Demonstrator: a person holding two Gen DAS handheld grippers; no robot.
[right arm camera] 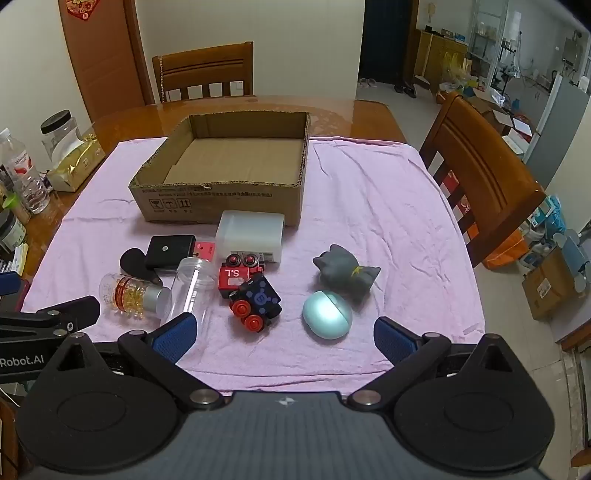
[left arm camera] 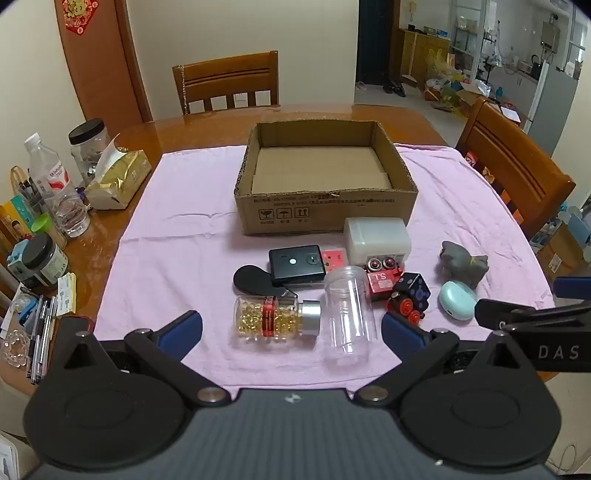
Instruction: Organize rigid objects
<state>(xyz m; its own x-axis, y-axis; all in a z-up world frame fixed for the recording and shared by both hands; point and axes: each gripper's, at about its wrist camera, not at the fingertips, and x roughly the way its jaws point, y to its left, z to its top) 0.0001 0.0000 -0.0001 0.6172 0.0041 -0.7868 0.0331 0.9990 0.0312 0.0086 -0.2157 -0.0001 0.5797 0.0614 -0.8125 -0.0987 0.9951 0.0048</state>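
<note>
Both wrist views face forward, side by side; share cardboard box (left arm camera: pixel 327 184) (right arm camera: pixel 225 173).

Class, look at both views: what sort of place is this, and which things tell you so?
Probably a home dining room: a wooden table under a pink cloth, dining chairs, and a kitchen-like area beyond.

Off-task stuff I see: pink cloth (left arm camera: pixel 177 221) spread over a wooden table (left arm camera: pixel 192 125). Left edge of table is cluttered: gold tissue pack (left arm camera: pixel 118 177), clear water bottle (left arm camera: pixel 55 184), black-lidded clear jar (left arm camera: pixel 88 144) behind the tissues, dark-lidded jar (left arm camera: pixel 42 260) nearer me, pens (left arm camera: pixel 42 339) lying at the edge. Wooden chair (left arm camera: pixel 227 83) at the far side, second wooden chair (right arm camera: pixel 480 173) on the right. Red paper decoration (left arm camera: pixel 79 14) on the door.
</note>
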